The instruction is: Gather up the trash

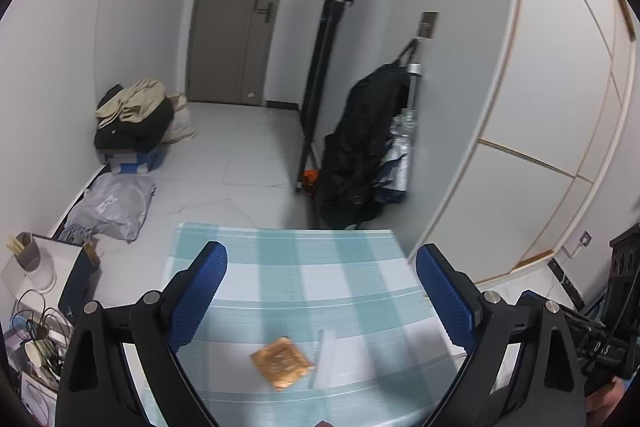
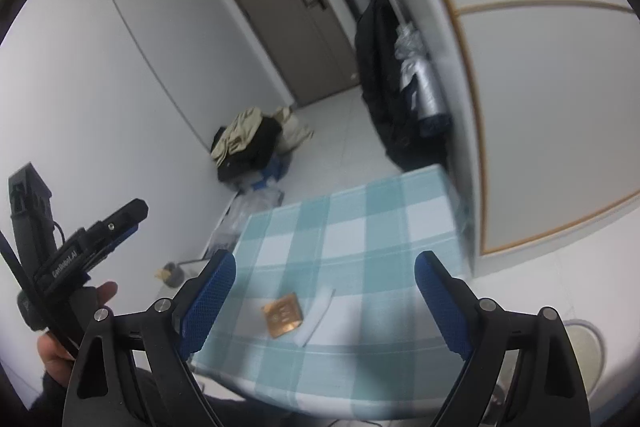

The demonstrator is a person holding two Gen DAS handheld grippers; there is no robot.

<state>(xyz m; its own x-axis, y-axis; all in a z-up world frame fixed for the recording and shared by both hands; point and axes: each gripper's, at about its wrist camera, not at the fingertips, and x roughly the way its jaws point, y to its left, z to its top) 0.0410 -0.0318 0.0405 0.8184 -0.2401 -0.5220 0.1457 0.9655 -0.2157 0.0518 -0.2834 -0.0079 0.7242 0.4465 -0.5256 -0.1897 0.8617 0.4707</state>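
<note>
Left gripper (image 1: 322,291): jaws spread wide, nothing between the blue pads, held above the near part of a table (image 1: 352,247) covered in a teal-and-white check cloth. Right gripper (image 2: 325,297): likewise wide open and empty, above the same table. Trash on the cloth: one crumpled orange-brown wrapper (image 1: 281,363), lying flat, and just beside it on its right a pale strip (image 1: 325,357), possibly clear plastic or paper; blur prevents a firmer reading. Both items lie below and ahead of the open jaws and are untouched. In the right wrist view the left gripper appears at the left edge, held in a person's hand (image 2: 90,311). Beyond the table: tiled floor, a clothes pile (image 1: 134,115) against the wall, a grey bag (image 1: 110,207), a closed brown door (image 1: 244,15).
</note>
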